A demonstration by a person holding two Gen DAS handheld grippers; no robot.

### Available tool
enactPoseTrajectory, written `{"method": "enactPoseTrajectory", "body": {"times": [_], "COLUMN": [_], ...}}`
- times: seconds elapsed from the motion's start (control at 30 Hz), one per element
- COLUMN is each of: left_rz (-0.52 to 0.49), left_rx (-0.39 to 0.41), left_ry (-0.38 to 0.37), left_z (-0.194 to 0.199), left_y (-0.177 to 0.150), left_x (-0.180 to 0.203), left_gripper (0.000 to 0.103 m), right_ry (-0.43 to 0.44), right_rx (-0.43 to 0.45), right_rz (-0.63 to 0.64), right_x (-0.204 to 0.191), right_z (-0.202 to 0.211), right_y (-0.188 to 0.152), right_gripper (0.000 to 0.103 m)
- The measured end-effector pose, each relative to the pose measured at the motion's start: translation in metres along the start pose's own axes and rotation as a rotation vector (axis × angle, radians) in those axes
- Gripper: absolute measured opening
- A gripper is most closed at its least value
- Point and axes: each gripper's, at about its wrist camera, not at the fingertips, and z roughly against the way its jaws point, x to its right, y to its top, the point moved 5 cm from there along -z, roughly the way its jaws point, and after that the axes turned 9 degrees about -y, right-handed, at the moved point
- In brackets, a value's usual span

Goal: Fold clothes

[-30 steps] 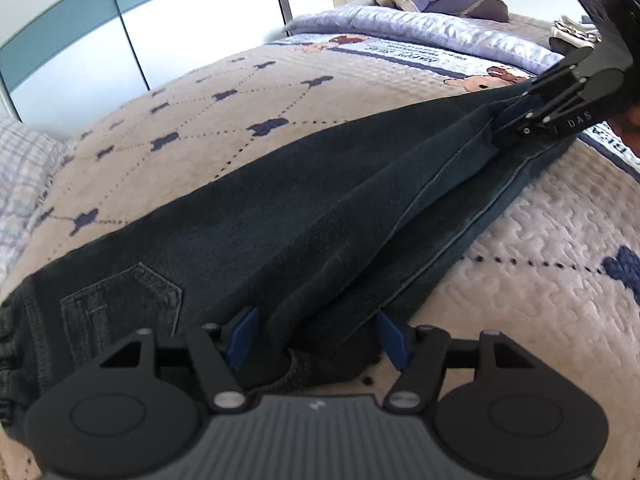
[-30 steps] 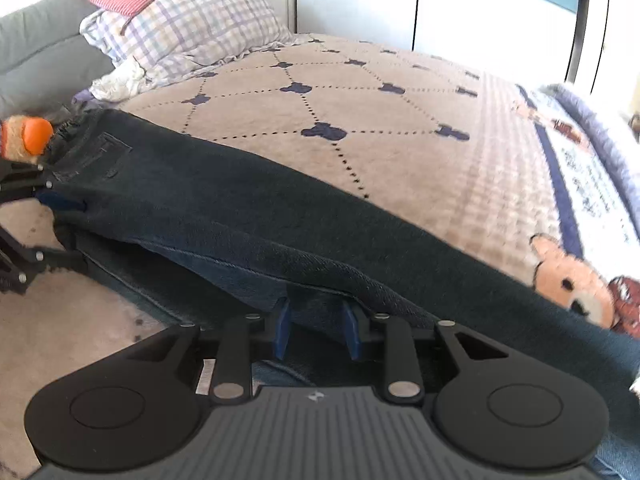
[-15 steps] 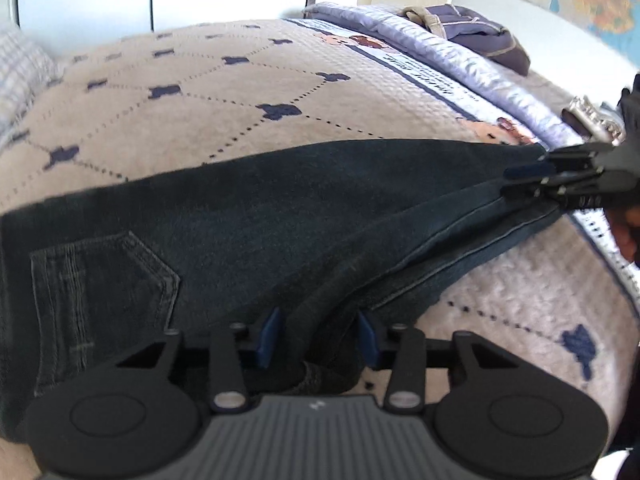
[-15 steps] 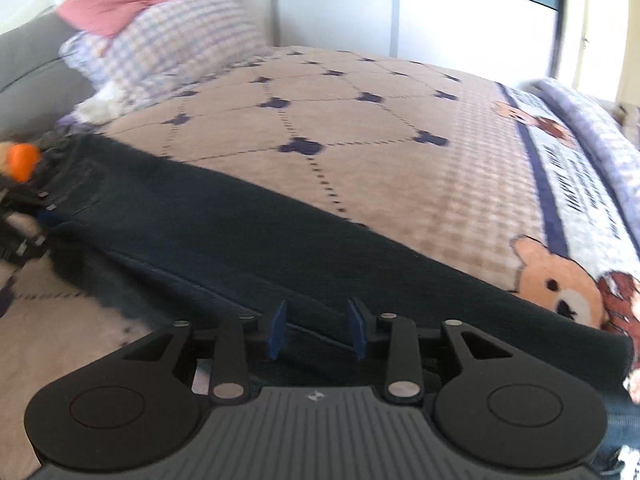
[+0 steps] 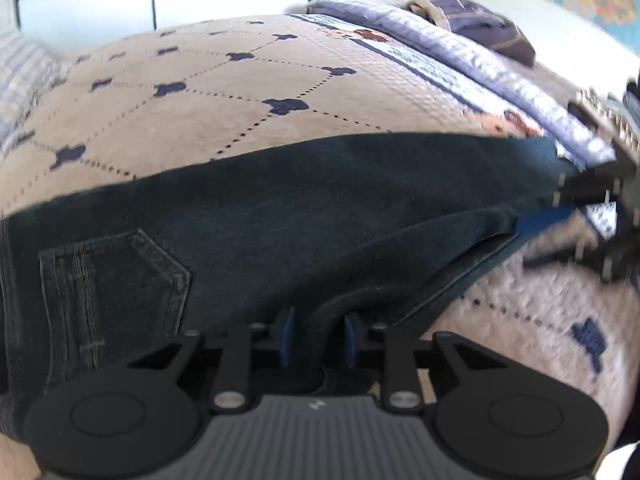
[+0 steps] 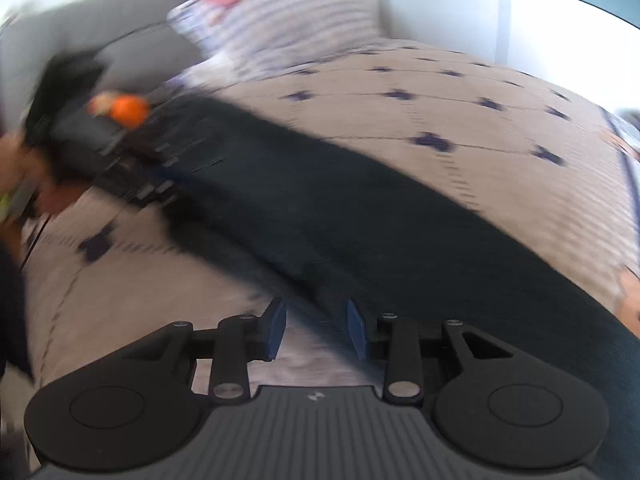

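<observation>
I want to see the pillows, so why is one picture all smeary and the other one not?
Right wrist view: heavy motion blur smears the pillows, the bedspread and the jeans. Left wrist view: mostly sharp, the jeans pocket stitching is clear, only the right edge is smeared. Both views: the fisheye lens bends the bed into a hump.

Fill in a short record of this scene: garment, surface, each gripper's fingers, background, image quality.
garment: dark jeans, stretched out flat, pocket facing up
surface: patterned quilt
left gripper: fingers closed on a fold of the jeans
right gripper: fingers open at the leg end, quilt showing between them
background: striped pillow
image quality: right wrist view blurred
</observation>
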Motion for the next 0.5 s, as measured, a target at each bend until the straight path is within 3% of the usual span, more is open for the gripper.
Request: {"method": "enactPoseTrajectory", "body": {"times": [0.13, 0.2, 0.3, 0.5], "left_rz": [0.053, 0.052, 0.061, 0.139], "left_rx": [0.017, 0.017, 0.024, 0.047], "left_ry": [-0.037, -0.037, -0.052, -0.107], "left_z": [0.005, 0.004, 0.007, 0.015], "left_y": [0.001, 0.000, 0.000, 0.002], "left_x": [-0.006, -0.006, -0.007, -0.016], "left_gripper": [0.016, 0.016, 0.016, 0.013], "right_ry": [0.068, 0.053, 0.031, 0.075], "right_rx": [-0.041, -0.045, -0.003, 0.072], "right_rz": [0.029, 0.082, 0.102, 0.135], "right_x": [-0.025, -0.039, -0.054, -0.084], "right_z": [-0.020, -0.031, -0.037, -0.041], "right_y": [-0.002, 0.001, 0.013, 0.037], "right_gripper": [0.037, 0.037, 0.037, 0.039]}}
